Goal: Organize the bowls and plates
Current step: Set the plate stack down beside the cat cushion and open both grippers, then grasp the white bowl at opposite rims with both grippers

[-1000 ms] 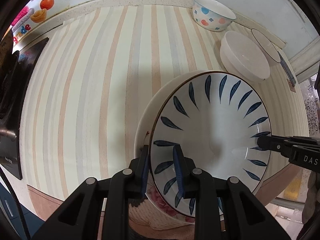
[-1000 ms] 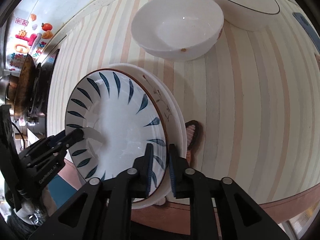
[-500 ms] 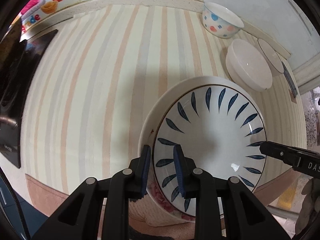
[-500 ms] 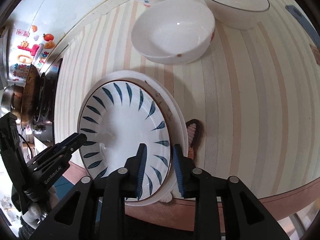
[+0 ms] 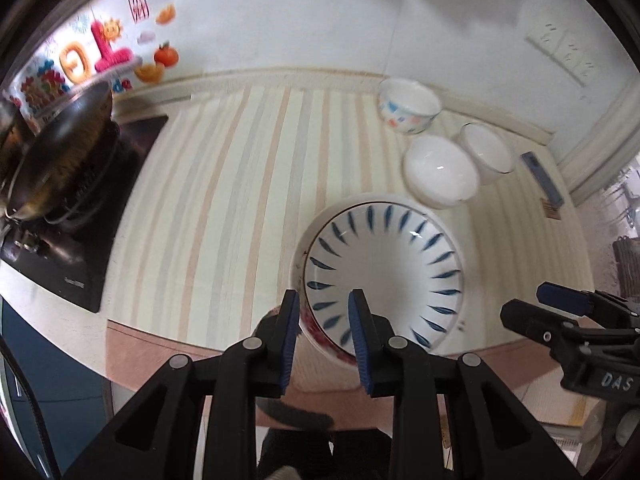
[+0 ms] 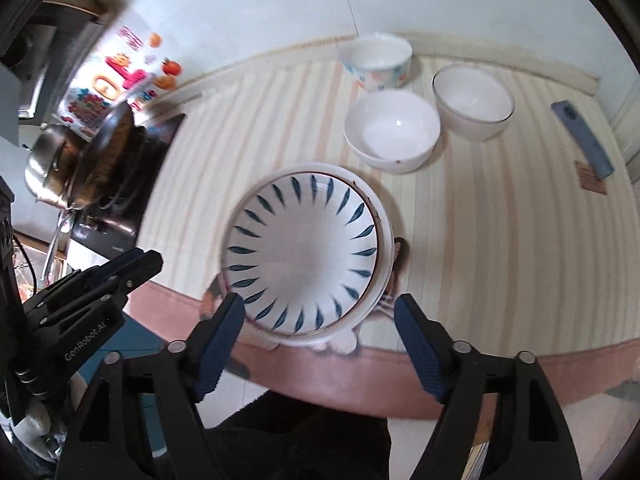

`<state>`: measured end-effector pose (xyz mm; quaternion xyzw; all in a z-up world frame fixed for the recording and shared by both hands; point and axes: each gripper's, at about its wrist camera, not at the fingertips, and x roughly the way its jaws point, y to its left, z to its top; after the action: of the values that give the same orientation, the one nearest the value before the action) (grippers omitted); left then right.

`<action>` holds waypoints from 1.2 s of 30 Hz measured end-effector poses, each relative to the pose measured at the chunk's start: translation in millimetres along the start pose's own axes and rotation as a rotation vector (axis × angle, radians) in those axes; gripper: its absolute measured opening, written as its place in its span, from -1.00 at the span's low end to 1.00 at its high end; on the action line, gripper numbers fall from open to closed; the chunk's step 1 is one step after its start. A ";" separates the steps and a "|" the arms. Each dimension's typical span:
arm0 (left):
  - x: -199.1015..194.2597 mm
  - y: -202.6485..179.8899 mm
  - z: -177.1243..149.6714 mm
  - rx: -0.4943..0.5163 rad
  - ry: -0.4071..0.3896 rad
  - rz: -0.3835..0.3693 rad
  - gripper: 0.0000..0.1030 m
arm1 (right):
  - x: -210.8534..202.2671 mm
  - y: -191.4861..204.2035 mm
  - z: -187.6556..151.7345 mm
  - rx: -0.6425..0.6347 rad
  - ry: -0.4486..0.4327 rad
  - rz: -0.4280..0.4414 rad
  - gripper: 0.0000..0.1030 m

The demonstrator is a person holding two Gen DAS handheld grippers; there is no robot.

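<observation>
While I watch both wrist views: my 2 grippers sit above the near edge of the striped counter, and neither one holds a thing.
Blue-leaf plate: it lies on top of a bigger white plate, near the front edge of the counter. I see red flowers on the rim under it in the left view.
Left gripper: its 2 blue pads have a small gap between them. They sit over the near rim of the blue-leaf plate in my view, and they look up off it. I see nothing between them.
Right gripper: its fingers are spread wide apart, one on each side of the plate stack in my view. They touch nothing.
Plain white bowl: it sits just behind the plates.
Dotted bowl: it sits by the back wall.
Dark-rimmed bowl: it sits right of the dotted bowl, just beside the plain white one.
Blue flat thing: it lies far to the right. I cannot tell what it is.
Stove and pans: they are at the left end of the counter.
</observation>
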<state>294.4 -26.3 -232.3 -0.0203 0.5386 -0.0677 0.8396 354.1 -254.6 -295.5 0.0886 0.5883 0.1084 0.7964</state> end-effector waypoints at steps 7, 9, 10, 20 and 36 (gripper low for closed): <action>-56.1 -4.7 -9.7 0.049 -0.084 -0.040 0.38 | -74.2 35.9 -30.6 -0.026 -0.121 -0.086 0.74; -70.3 -1.1 -14.8 0.058 -0.101 -0.044 0.38 | -92.0 45.9 -40.6 -0.027 -0.152 -0.096 0.75; -77.0 1.2 -17.5 0.061 -0.109 -0.044 0.41 | -98.8 49.7 -45.3 -0.024 -0.165 -0.105 0.76; -130.6 14.6 -43.6 0.088 -0.158 -0.068 0.51 | -158.3 85.4 -96.6 0.025 -0.250 -0.125 0.77; -125.0 10.6 -28.5 0.051 -0.183 -0.053 0.51 | -141.8 46.5 -64.4 0.081 -0.244 -0.080 0.82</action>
<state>218.3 2.2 -132.7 -0.0193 0.4570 -0.1016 0.8835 249.0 -248.3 -171.6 0.1097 0.4940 0.0414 0.8615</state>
